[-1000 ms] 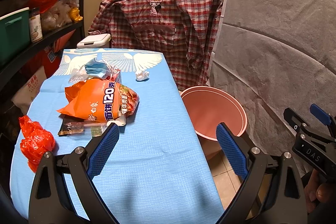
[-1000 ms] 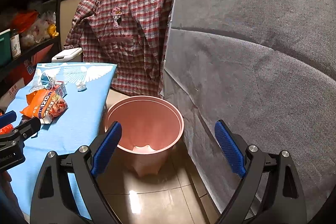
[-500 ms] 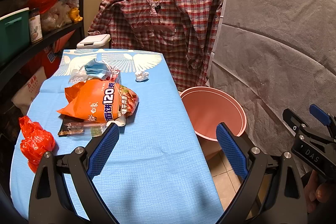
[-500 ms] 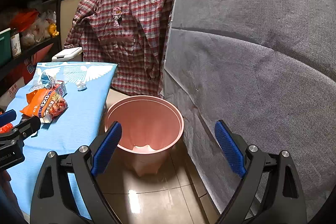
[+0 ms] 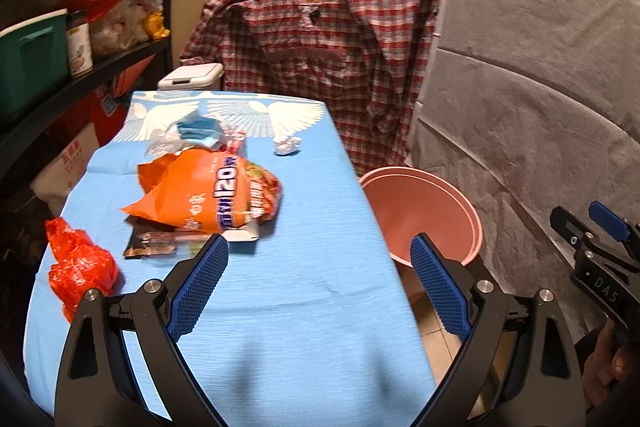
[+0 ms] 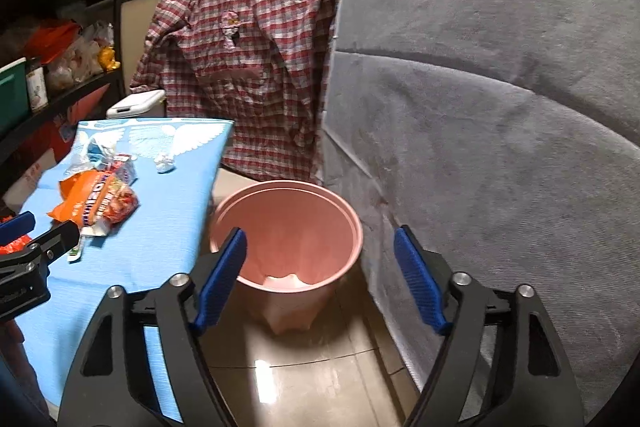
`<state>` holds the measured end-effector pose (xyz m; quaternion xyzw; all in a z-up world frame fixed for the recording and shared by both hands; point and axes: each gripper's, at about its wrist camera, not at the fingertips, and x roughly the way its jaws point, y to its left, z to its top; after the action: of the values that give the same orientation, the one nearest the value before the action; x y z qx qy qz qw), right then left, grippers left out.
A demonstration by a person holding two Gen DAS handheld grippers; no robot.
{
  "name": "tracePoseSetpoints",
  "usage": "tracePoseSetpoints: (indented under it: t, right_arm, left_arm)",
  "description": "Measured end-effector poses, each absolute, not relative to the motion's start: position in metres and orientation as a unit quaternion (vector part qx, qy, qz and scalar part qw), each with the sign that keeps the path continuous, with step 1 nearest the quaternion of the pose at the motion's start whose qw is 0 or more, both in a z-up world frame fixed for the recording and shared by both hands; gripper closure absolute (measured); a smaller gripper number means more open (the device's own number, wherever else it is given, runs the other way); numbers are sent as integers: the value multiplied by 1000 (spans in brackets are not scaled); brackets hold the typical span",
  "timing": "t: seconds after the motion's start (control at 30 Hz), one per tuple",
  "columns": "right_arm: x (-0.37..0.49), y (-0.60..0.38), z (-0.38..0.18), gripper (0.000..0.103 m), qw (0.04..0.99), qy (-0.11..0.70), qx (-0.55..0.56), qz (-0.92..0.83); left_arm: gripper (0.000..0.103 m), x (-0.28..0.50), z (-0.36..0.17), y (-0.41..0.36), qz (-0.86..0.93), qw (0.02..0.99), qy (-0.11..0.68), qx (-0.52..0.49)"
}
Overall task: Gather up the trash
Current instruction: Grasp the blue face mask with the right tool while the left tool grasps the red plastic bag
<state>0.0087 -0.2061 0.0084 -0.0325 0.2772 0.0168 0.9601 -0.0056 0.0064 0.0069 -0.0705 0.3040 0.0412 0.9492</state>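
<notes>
Trash lies on a blue-clothed table (image 5: 320, 299): an orange snack bag (image 5: 208, 193), a red plastic bag (image 5: 80, 263), a dark wrapper (image 5: 150, 245), a blue face mask (image 5: 198, 131) and a white paper ball (image 5: 286, 145). A pink bin (image 6: 288, 227) stands on the floor right of the table, also in the left wrist view (image 5: 428, 211). My left gripper (image 5: 318, 267) is open and empty above the table's near part. My right gripper (image 6: 320, 259) is open and empty above the bin.
A plaid shirt (image 5: 324, 55) hangs behind the table. A grey covered surface (image 6: 500, 107) stands at the right. Black shelves (image 5: 60, 27) with containers run along the left. A white lidded bin (image 5: 192, 77) stands beyond the table's far end.
Both grippers have shifted slightly; the left view has tilted a little toward the trash. Both stay open and empty.
</notes>
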Motion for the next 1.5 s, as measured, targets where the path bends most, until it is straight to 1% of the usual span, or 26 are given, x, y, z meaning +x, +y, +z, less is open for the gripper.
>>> tracePoseSetpoints:
  t: [0.13,0.2,0.23,0.3,0.4,0.43,0.73,0.83,0.97,1.1,1.27,1.33,1.47,1.5]
  right_arm:
    - [9,-189,9,42,959,276,-32,52]
    - [10,-177,10,50,958,276,-33,76]
    - [10,-171,11,52,957,277,-33,86]
    - [14,-159,11,62,952,283,-28,114]
    - [22,-144,15,70,945,289,-19,148]
    - [25,-139,18,70,944,289,-15,159]
    - [68,-72,55,71,928,270,-11,255]
    - [84,-37,69,73,924,249,-27,288]
    - [106,2,75,75,914,246,-29,322]
    - [129,45,69,75,897,259,-33,358]
    - [162,93,44,75,876,292,-55,379]
    - [176,105,31,74,872,308,-61,375]
    - [204,122,4,71,863,341,-76,365]
    - [210,125,-2,70,861,348,-80,362]
  left_arm:
    - [14,-8,4,28,68,947,305,-80]
    - [15,-8,2,39,86,944,308,-82]
    - [15,-9,1,46,95,942,309,-84]
    - [16,-9,0,58,113,940,310,-91]
    - [16,-14,-1,78,144,936,305,-97]
    - [16,-16,-1,85,155,935,302,-99]
    - [17,-29,-8,142,251,912,301,-118]
    - [17,-30,-13,158,277,901,309,-124]
    - [17,-32,-22,172,302,889,319,-125]
    - [17,-35,-28,183,325,877,328,-130]
    - [17,-32,-40,193,330,865,349,-143]
    - [19,-30,-44,197,330,861,358,-151]
    - [27,-27,-54,206,326,851,374,-172]
    - [32,-26,-55,206,325,850,376,-175]
